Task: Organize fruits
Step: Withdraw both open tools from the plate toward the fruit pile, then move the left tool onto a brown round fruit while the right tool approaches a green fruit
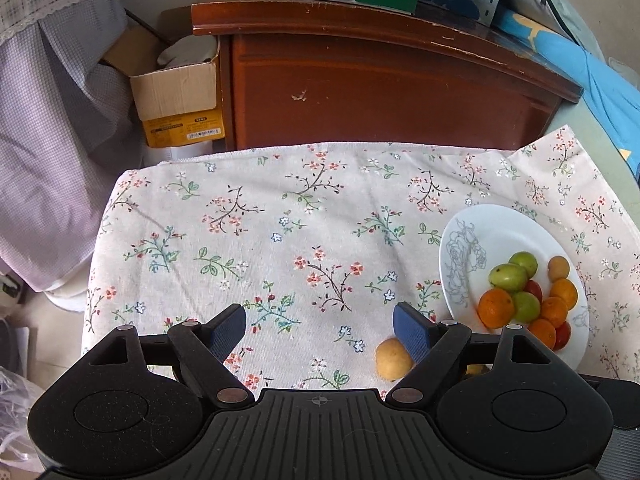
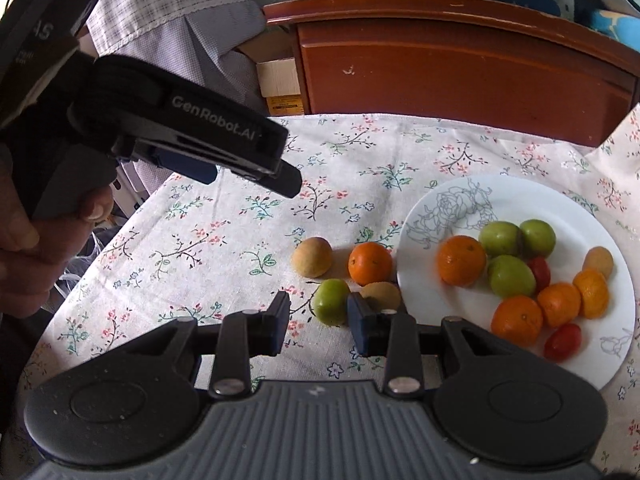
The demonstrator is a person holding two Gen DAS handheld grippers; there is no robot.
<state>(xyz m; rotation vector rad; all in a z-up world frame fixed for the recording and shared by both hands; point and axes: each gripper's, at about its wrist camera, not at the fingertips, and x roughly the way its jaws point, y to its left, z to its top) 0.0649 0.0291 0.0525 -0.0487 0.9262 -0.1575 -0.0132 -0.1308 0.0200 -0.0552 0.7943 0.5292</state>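
Right gripper [image 2: 318, 322] beside plate [image 2: 416, 300] rim

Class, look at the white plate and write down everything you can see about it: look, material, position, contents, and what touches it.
The white plate is round, glossy and ceramic-looking, with grey line-drawn roses on its rim. It lies flat on the floral tablecloth, toward the right. It holds oranges, green fruits, small red tomatoes and a tan fruit, clustered on its right side. A tan fruit on the cloth sits against its left edge. Neither gripper touches it.
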